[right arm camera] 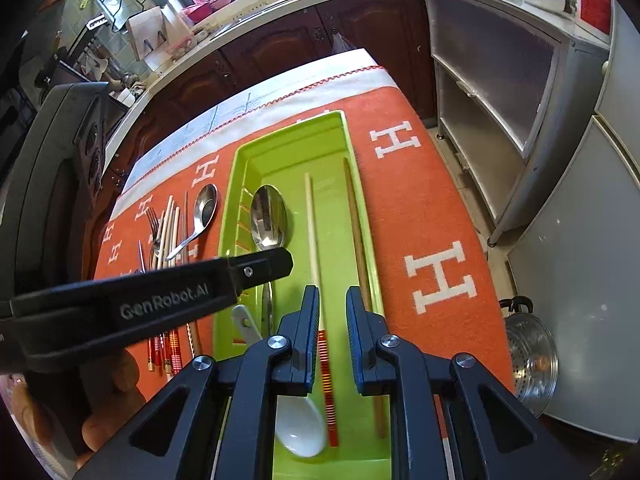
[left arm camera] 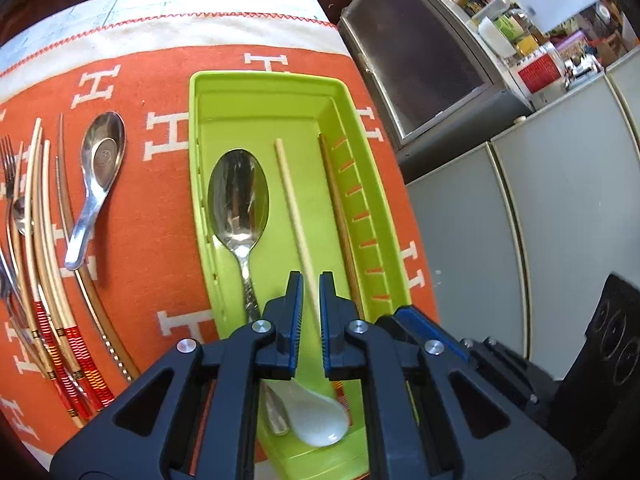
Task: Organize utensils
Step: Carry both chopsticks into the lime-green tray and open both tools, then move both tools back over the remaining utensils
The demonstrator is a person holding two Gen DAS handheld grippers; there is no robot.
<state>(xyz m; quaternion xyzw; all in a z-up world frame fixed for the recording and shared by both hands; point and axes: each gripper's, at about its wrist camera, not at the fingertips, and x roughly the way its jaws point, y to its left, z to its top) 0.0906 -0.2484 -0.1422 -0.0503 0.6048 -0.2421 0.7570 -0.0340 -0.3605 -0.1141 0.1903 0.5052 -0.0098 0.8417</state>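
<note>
A lime green tray [left arm camera: 280, 92] [right arm camera: 288, 144] lies on the orange cloth. It holds a metal spoon [left arm camera: 239, 196] [right arm camera: 269, 216], a pale chopstick [left arm camera: 294, 208] [right arm camera: 312, 220] with a red banded end, a brown chopstick [left arm camera: 340, 216] [right arm camera: 356, 232] along its right wall, and a white ceramic spoon [left arm camera: 320, 420] [right arm camera: 300, 428]. My right gripper [right arm camera: 333, 292] hangs open over the tray's near end, the banded chopstick lying below its gap. My left gripper [left arm camera: 311, 280] [right arm camera: 286, 260] is shut on nothing, hovering above the metal spoon's handle.
Left of the tray lie a metal soup spoon [left arm camera: 102, 156] [right arm camera: 204, 210], several chopsticks [left arm camera: 40, 220] and a fork [right arm camera: 152, 216]. The table drops off right of the cloth, with a steel steamer pot [right arm camera: 532, 364] and grey cabinets [left arm camera: 520, 220] beyond.
</note>
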